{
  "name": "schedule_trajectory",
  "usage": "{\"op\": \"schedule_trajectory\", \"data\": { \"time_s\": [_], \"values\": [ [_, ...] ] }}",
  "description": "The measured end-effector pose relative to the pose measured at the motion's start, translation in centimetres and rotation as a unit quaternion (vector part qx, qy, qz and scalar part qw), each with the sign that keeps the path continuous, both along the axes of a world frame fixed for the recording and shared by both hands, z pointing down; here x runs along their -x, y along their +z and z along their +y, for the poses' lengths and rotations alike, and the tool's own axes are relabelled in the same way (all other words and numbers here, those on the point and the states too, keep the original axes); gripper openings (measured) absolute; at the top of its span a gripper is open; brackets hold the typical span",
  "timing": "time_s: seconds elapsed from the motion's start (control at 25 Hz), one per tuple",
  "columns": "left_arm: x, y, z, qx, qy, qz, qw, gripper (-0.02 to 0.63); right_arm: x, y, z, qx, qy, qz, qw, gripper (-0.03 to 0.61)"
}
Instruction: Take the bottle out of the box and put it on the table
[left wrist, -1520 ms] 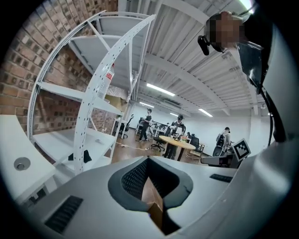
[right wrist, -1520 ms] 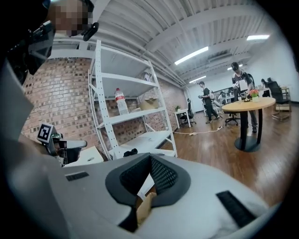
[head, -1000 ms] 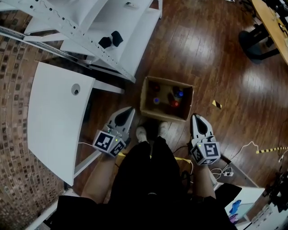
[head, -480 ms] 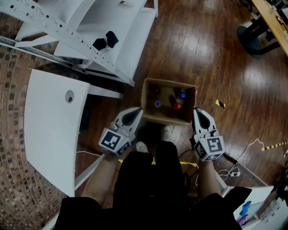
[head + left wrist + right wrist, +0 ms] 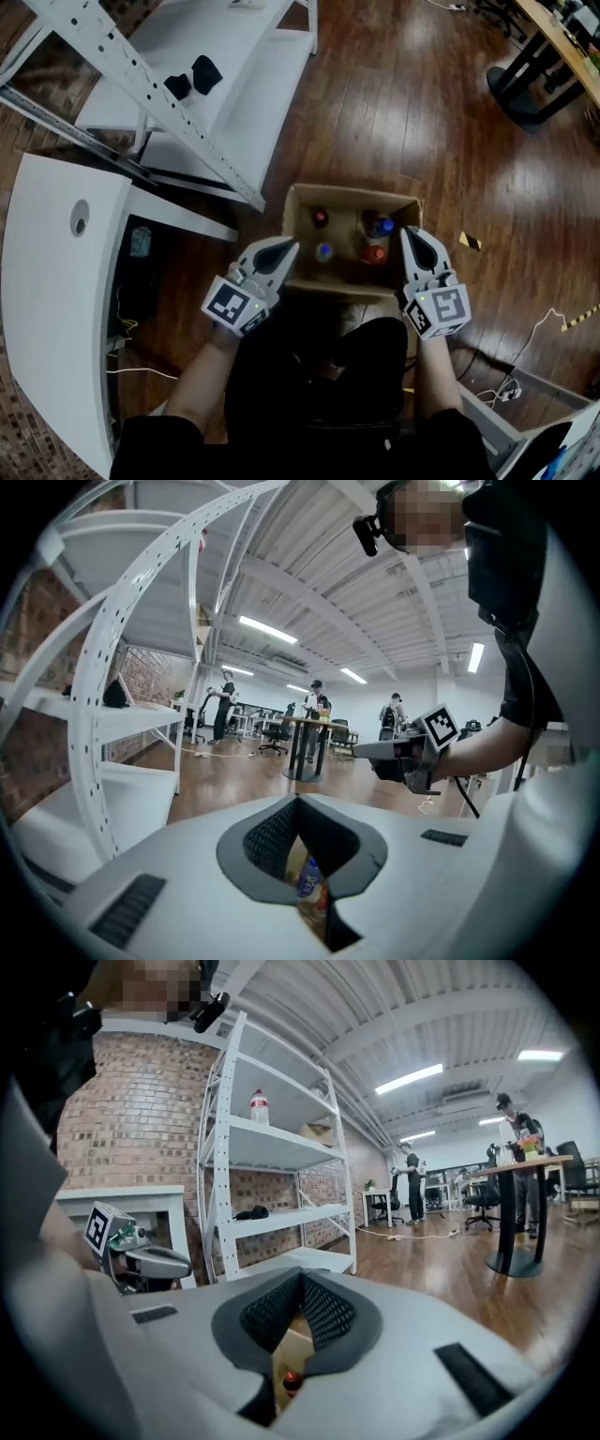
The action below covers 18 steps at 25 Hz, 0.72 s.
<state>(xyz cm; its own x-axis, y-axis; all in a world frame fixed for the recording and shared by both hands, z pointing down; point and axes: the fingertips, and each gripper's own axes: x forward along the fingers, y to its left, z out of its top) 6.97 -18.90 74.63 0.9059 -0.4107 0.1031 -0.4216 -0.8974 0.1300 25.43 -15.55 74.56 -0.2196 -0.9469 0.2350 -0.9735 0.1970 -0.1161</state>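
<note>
1. Box [image 5: 356,191]: an open cardboard box stands on the wooden floor [image 5: 422,112], directly ahead of the person's legs [image 5: 319,375].
2. Contents: four bottles stand inside the box and show mainly as caps from above.
   - A red-capped bottle [image 5: 320,217] stands at the far left.
   - A blue-capped bottle [image 5: 324,251] stands nearer on the left.
   - A second blue-capped bottle [image 5: 380,226] stands at the right.
   - A red-topped bottle [image 5: 373,253] stands just in front of the second blue-capped bottle.
   - All four are within the box walls.
3. Left gripper [image 5: 289,247]: it sits at the near-left corner of the box, tip pointing toward the box.
   - Its jaws are pressed together, with nothing pinched between them.
   - In the left gripper view, a bottle with a blue label shows below the closed tips, beyond them and inside the box.
4. Right gripper [image 5: 410,232]: it sits at the right wall of the box, near the front corner.
   - Its jaws are likewise pressed together and hold nothing.
   - In the right gripper view, cardboard and a red cap show below the closed tips.
5. Desk [image 5: 47,309]: a white desk with a round hole in its top stands to the left, well apart from the box.
6. Shelf rack [image 5: 216,56]: a white rack stands beyond the desk, with two black items [image 5: 192,77] on one shelf.
</note>
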Motion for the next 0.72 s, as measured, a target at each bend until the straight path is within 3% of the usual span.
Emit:
{"op": "schedule_trajectory", "data": {
  "time_s": [0.2, 0.32, 0.6, 0.72],
  "values": [
    [-1.4, 6.3, -2.0, -0.028, 0.025, 0.040, 0.9985, 0.005, -0.7, 5.2, -1.7, -0.040, 0.007, 0.048, 0.998, 0.003],
    [-0.9, 9.9, -2.4, -0.020, 0.026, 0.052, 0.9981, 0.005, 0.5, 8.5, -1.8, -0.041, -0.011, 0.073, 0.996, 0.003],
    [-1.9, 15.3, -2.7, -0.013, 0.063, 0.009, 0.9979, 0.005, 3.3, 8.4, -2.7, -0.052, -0.034, 0.065, 0.996, 0.003],
    [-2.6, 17.4, -2.7, -0.002, 0.082, -0.027, 0.9962, 0.005, 3.5, 8.2, -3.4, -0.060, -0.035, 0.057, 0.996, 0.003]
  ]
}}
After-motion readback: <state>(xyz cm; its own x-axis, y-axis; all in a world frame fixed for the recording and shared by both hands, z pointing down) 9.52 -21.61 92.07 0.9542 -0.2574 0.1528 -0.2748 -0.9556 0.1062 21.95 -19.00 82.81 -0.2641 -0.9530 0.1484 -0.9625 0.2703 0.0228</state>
